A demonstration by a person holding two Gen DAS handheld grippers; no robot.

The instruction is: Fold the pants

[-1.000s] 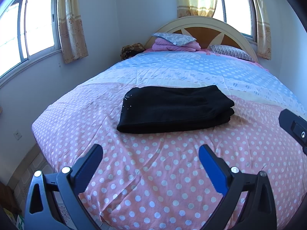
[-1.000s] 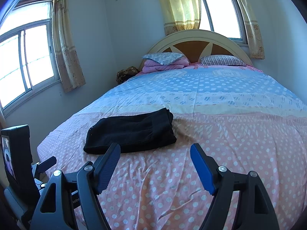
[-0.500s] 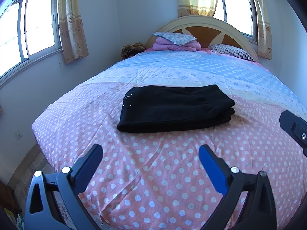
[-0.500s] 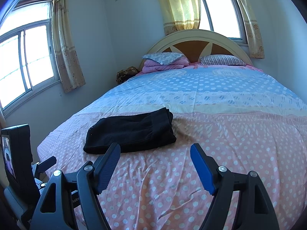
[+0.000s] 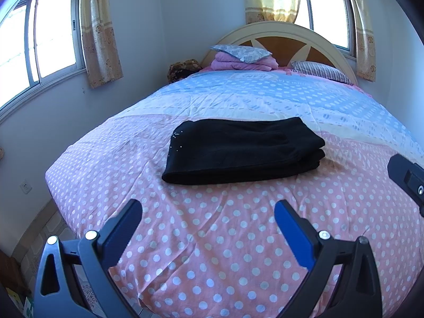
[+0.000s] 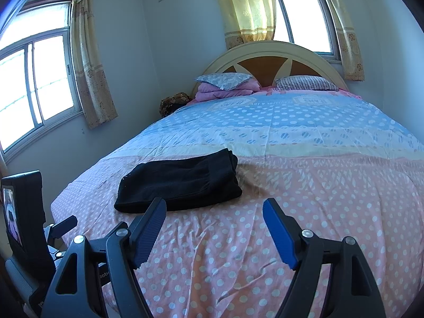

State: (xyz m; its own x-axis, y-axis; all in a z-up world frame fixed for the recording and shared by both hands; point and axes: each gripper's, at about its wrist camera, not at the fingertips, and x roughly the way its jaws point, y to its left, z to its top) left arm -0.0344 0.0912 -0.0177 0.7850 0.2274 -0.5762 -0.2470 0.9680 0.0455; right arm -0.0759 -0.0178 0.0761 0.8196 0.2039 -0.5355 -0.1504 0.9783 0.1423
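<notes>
The left gripper [image 5: 208, 212] hangs over the foot end of the bed, its blue-padded jaws spread wide with nothing between them. The black pants [image 5: 242, 149] lie folded into a flat rectangle on the pink dotted part of the bedspread [image 5: 212, 251], beyond the fingertips and clear of them, nearer the bed's left edge than its right. A few small bright specks show at the bundle's far left corner. The right gripper [image 6: 214, 210] is likewise spread and empty, hovering over the foot end; in its view the pants [image 6: 180, 181] sit ahead and to the left, just past the left fingertip, not touched by it.

Print runs across the blue band of the bedspread [image 6: 265, 238] near the pillows, but it is too small and warped to read with confidence.

The cover goes from pink with white dots at the foot, through a pale cream band, to blue with white dots towards the head. At the head stand an arched cream and wood headboard [image 6: 267, 61], a patterned pillow [image 6: 224, 79] atop folded pink bedding [image 6: 225, 91], and a striped pillow [image 6: 307, 83]. Curtained windows [image 6: 39, 76] sit in the left and far walls.
</notes>
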